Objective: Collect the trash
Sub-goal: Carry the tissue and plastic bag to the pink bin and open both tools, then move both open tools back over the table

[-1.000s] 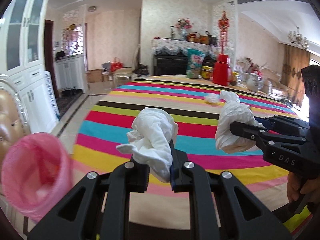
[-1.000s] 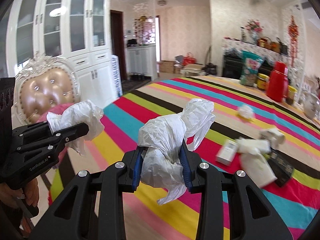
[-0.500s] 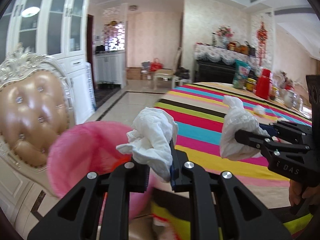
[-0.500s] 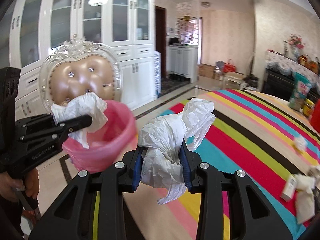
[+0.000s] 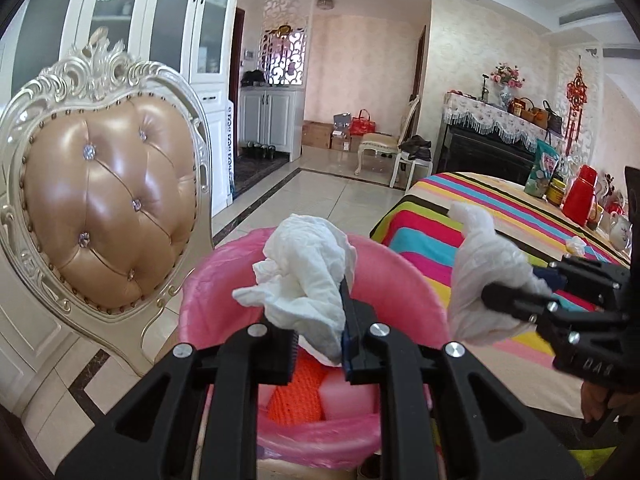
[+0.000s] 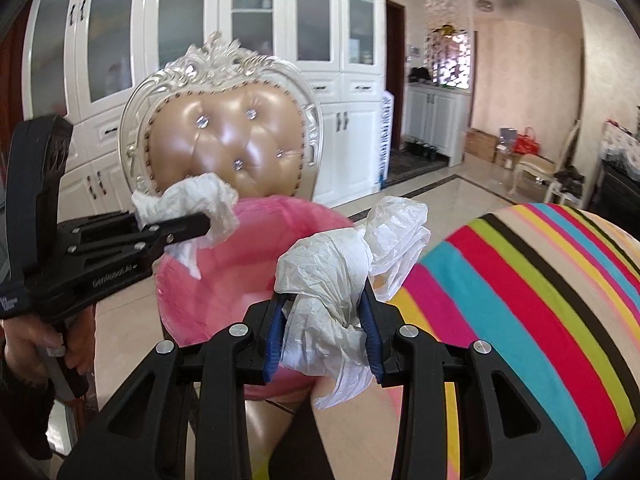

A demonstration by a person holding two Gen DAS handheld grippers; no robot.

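My left gripper (image 5: 318, 344) is shut on a crumpled white tissue (image 5: 308, 276) and holds it right above the open pink-lined trash bin (image 5: 404, 276), which has an orange net at its bottom. My right gripper (image 6: 324, 332) is shut on a crumpled white plastic bag (image 6: 340, 276) and hangs near the bin's rim (image 6: 224, 304) beside the table edge. The right gripper with its bag also shows in the left wrist view (image 5: 484, 280). The left gripper with its tissue also shows in the right wrist view (image 6: 188, 208).
A tufted beige chair with an ornate white frame (image 5: 104, 200) stands just behind the bin. The table with the striped cloth (image 5: 500, 220) lies to the right, with a red jug (image 5: 580, 196) and jars at its far side. White cabinets (image 6: 280, 40) line the wall.
Both grippers have swung left from over the striped table to the pink bin. The left gripper's tissue now hangs over the bin's opening. Both stay shut on their trash.
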